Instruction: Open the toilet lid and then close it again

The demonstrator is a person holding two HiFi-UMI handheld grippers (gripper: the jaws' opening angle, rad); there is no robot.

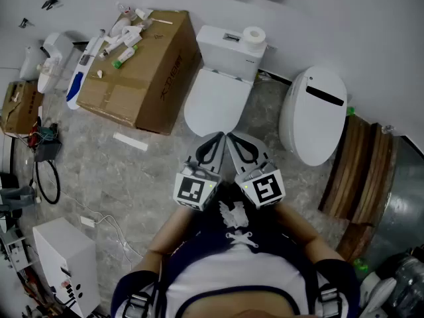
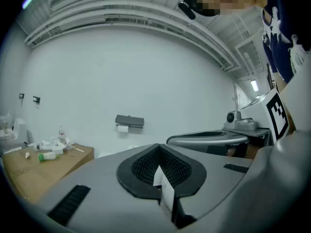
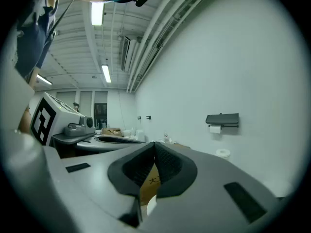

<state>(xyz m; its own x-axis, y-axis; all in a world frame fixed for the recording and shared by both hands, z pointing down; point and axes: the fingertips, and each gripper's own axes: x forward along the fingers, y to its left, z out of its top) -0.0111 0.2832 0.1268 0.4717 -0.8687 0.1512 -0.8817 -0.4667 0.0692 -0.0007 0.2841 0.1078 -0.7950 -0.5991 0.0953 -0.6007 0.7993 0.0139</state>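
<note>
Seen from above, a white toilet with its lid (image 1: 215,101) down stands against the wall beside a cardboard box (image 1: 142,68), while the left gripper (image 1: 216,138) and right gripper (image 1: 232,138), each with jaws pressed together on nothing, hover side by side near the lid's front edge.

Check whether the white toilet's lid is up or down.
Down: the white toilet lid lies flat, a smooth oval before the white tank.

Toilet (image 1: 217,105) dead centre by the wall (image 1: 344,18), paper roll (image 1: 253,36) on its tank (image 1: 225,53). Cardboard box (image 1: 142,85) just left, bottles (image 1: 126,37) on top. Second toilet (image 1: 315,114) right, wooden planks (image 1: 354,171) beyond.
</note>
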